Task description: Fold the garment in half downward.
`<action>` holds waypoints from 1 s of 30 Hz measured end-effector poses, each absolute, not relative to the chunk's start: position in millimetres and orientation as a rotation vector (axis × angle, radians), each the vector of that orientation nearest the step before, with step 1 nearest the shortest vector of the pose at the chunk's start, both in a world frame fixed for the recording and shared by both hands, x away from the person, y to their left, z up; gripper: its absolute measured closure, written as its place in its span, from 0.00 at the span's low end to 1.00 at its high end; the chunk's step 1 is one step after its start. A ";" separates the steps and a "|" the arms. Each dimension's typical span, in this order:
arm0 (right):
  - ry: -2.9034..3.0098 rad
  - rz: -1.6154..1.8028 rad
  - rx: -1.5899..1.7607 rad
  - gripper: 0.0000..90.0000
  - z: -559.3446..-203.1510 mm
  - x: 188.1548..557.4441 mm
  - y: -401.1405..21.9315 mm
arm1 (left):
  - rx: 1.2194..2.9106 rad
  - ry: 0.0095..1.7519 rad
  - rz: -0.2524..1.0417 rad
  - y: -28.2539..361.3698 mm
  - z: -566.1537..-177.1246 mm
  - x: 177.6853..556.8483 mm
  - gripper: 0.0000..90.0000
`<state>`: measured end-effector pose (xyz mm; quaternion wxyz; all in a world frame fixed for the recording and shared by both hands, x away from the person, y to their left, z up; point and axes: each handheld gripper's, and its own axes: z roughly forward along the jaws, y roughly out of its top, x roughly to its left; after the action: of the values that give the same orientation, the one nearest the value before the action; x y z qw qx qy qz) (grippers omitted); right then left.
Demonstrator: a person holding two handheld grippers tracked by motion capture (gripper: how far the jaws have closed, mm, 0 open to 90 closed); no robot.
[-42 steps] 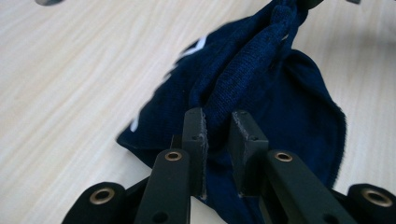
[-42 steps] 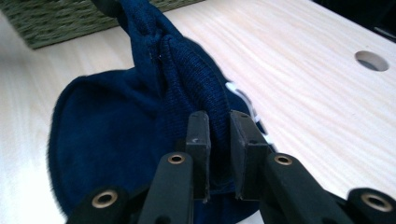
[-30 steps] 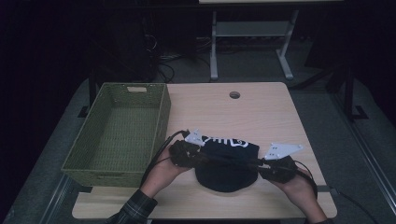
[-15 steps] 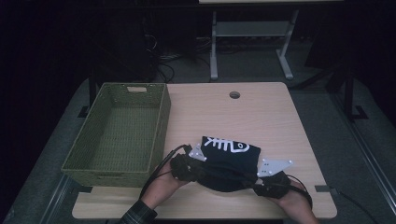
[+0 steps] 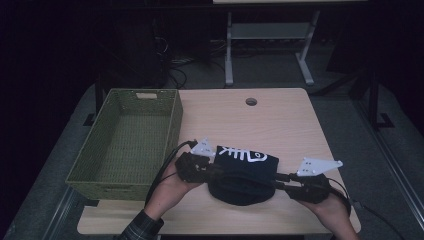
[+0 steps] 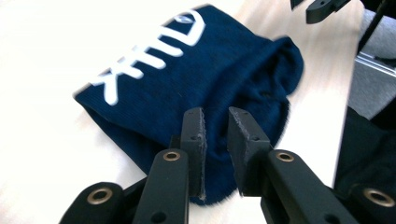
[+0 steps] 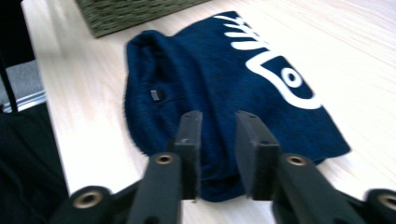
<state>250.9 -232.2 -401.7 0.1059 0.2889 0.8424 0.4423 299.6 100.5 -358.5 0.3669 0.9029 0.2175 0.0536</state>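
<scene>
We take the wooden table (image 5: 280, 125) as our landmark, since everything else sits on it or beside it. The green woven basket (image 5: 127, 142) stands along the table's left edge, open side up and with nothing in it, which we judge makes it the likely place for the garment to end up.

On the near middle of the table lies the folded navy garment (image 5: 243, 172), flat on the wood with its white fishbone print (image 5: 240, 154) facing up on the far half and a rounded bulge of cloth toward the near edge. It lies well apart from the basket's inside, just to the right of the basket's near corner.

We have one gripper at each end of it, presumably so the bundle can be handled without unfolding. The left gripper (image 6: 215, 140) sits at the garment's left end, toward the basket; its jaws stand narrowly parted, with the cloth's edge behind the gap rather than clearly pinched in it. The right gripper (image 7: 218, 140) sits at the right end, low over the table, its jaws likewise only a little apart; whether either pair touches the fabric we cannot tell.
</scene>
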 end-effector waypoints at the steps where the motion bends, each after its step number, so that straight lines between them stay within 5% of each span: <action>1: 2.481 1.305 0.869 0.84 -402.7 253.6 -232.7 | 2.308 0.574 0.130 97.5 -358.0 305.0 0.87; 11: 2.567 1.253 0.897 0.97 -426.5 265.4 -221.3 | 2.312 0.657 0.139 71.4 -370.4 355.7 0.92; 30: 2.667 1.154 0.827 1.00 -457.3 251.9 -184.0 | 2.465 0.682 0.109 43.4 -437.3 388.1 0.96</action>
<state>251.9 -184.0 -457.3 0.0600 0.2733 0.8811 0.3813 388.1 43.4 -437.3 0.2867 0.9225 0.2551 0.0407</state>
